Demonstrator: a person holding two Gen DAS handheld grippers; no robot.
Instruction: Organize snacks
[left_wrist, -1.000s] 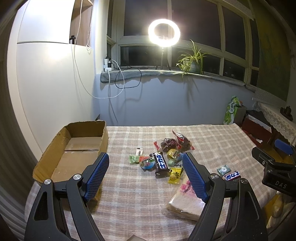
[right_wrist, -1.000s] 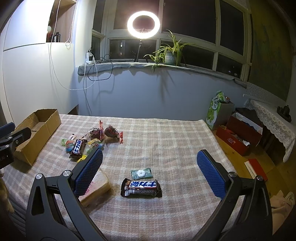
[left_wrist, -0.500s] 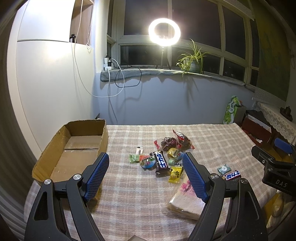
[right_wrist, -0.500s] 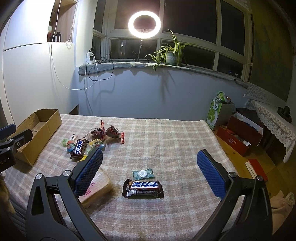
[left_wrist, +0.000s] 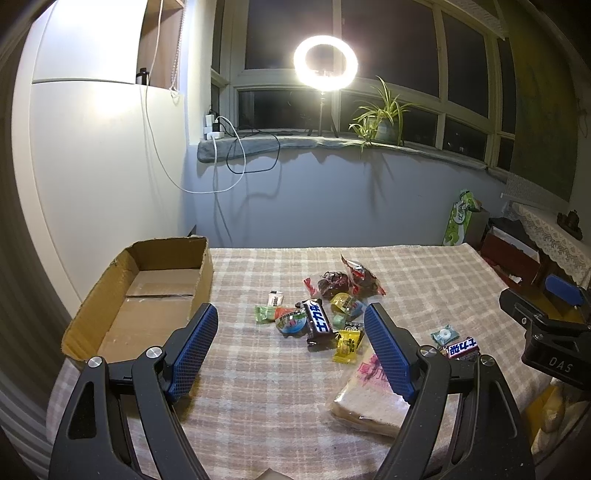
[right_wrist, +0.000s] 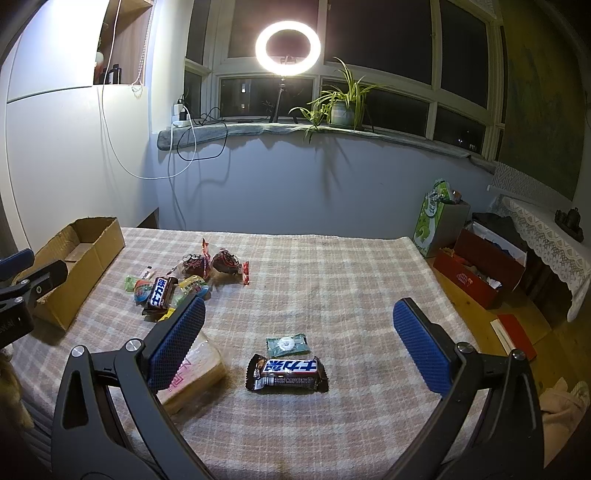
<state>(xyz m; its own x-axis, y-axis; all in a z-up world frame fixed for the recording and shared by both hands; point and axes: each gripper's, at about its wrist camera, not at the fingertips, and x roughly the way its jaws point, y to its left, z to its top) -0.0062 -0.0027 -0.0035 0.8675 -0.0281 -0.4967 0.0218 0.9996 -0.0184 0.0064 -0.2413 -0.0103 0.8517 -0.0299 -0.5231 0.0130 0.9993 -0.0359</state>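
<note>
A pile of wrapped snacks (left_wrist: 325, 310) lies mid-table on the checked cloth, with a dark chocolate bar (left_wrist: 318, 320) on top. My left gripper (left_wrist: 291, 321) hovers open just short of the pile, nothing between its fingers. An open cardboard box (left_wrist: 147, 291) stands at the left, with nothing visible inside it. In the right wrist view a second chocolate bar (right_wrist: 287, 372) and a small green candy packet (right_wrist: 287, 344) lie between the wide-open fingers of my right gripper (right_wrist: 299, 317), which holds nothing. A bagged slice of bread (right_wrist: 195, 373) rests beside its left finger.
The table's right edge drops to a floor with a red box (right_wrist: 480, 269) and a green carton (right_wrist: 434, 218). A ring light (right_wrist: 288, 44) and a potted plant (right_wrist: 341, 107) stand on the windowsill behind. A white wall with hanging cables runs along the left.
Both views have drifted slightly; the snacks sit a little lower in the right wrist view, as if that gripper crept forward. No object has moved, and both grippers stay open.
</note>
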